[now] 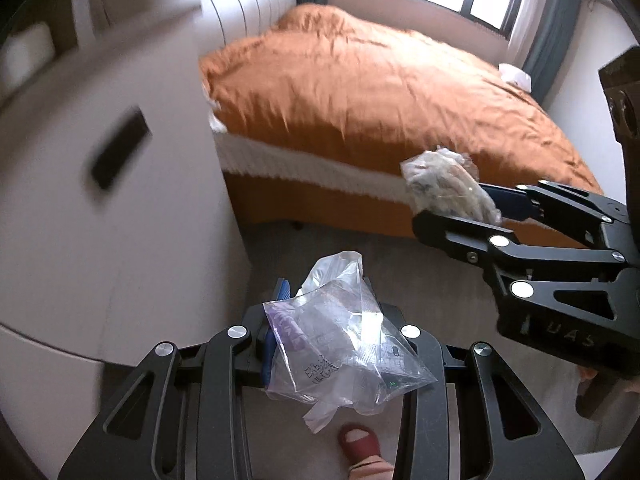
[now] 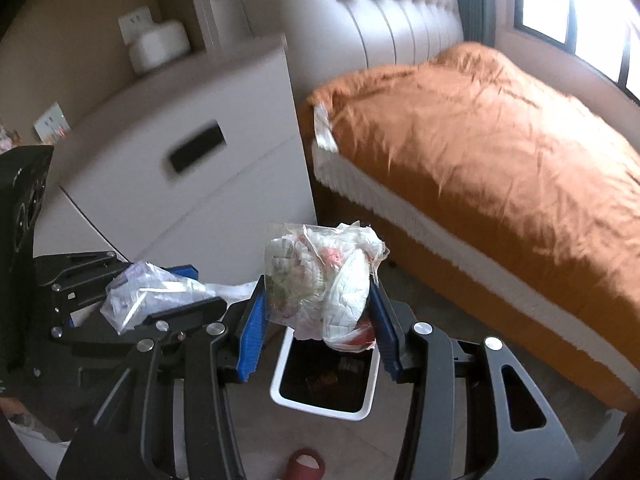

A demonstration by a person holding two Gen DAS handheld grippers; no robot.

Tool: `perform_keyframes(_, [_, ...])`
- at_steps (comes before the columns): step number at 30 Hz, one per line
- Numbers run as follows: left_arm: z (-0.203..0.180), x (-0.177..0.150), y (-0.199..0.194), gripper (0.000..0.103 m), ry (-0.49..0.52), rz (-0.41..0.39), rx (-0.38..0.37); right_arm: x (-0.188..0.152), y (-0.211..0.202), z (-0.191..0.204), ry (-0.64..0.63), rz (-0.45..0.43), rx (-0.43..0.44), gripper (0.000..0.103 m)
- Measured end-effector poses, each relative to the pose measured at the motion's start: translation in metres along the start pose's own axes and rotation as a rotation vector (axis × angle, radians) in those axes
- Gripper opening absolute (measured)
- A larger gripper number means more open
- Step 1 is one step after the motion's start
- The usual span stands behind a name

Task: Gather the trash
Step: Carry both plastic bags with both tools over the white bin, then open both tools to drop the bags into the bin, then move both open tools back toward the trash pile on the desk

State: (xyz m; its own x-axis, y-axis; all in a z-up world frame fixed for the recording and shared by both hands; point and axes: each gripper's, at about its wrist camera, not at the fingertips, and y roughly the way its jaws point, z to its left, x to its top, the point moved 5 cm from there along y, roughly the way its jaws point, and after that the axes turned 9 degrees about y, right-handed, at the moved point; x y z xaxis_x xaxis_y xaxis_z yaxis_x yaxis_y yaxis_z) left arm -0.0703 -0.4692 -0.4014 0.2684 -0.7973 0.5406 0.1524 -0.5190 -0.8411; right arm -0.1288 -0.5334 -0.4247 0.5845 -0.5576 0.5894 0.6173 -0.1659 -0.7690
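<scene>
My left gripper is shut on a clear crumpled plastic bag with printed text; it also shows in the right wrist view. My right gripper is shut on a crumpled white wrapper wad with red bits, held right above a white-rimmed trash bin with a dark inside. In the left wrist view the right gripper holds that wad to my upper right, in front of the bed.
A bed with an orange cover fills the right and back. A white bedside cabinet with a dark handle slot stands to the left. A foot in a red slipper stands on the floor below.
</scene>
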Motion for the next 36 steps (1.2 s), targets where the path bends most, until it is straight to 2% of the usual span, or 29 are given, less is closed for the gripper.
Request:
perform_keyframes(8, [-0.002, -0.045, 0.113, 0.035, -0.005, 0.087, -0.043, -0.047, 0.095, -0.026, -0.010, 0.097, 0.026, 0.049])
perform_keyframes(14, [0.000, -0.075, 0.171, 0.035, 0.005, 0.137, -0.054, -0.079, 0.151, -0.043, -0.023, 0.159, 0.027, 0.049])
perform_keyframes(15, [0.000, -0.079, 0.176, 0.039, 0.008, 0.142, -0.058, -0.083, 0.158, -0.045, -0.029, 0.170, 0.036, 0.052])
perform_keyframes(16, [0.000, -0.083, 0.184, 0.056, 0.005, 0.154, -0.077, -0.087, 0.168, -0.046, -0.043, 0.191, 0.043, 0.061])
perform_keyframes(17, [-0.001, -0.087, 0.190, 0.072, 0.000, 0.164, -0.090, -0.089, 0.172, -0.047, -0.052, 0.192, 0.039, 0.098])
perform_keyframes(18, [0.000, -0.090, 0.194, 0.099, -0.003, 0.167, -0.089, -0.089, 0.177, -0.051, -0.042, 0.178, 0.036, 0.098])
perform_keyframes(20, [0.000, -0.095, 0.199, 0.098, 0.003, 0.157, -0.069, -0.088, 0.186, -0.056, -0.042, 0.203, 0.035, 0.098])
perform_keyframes(23, [0.001, -0.096, 0.206, 0.098, 0.016, 0.169, -0.044, -0.083, 0.189, -0.062, -0.051, 0.187, -0.006, 0.098])
perform_keyframes(27, [0.003, -0.086, 0.195, 0.098, 0.019, 0.156, -0.032, -0.069, 0.174, -0.063, -0.056, 0.165, -0.024, 0.098])
perform_keyframes(36, [0.010, -0.032, 0.121, 0.098, -0.013, 0.075, -0.023, -0.013, 0.088, -0.042, -0.070, 0.069, -0.056, 0.098])
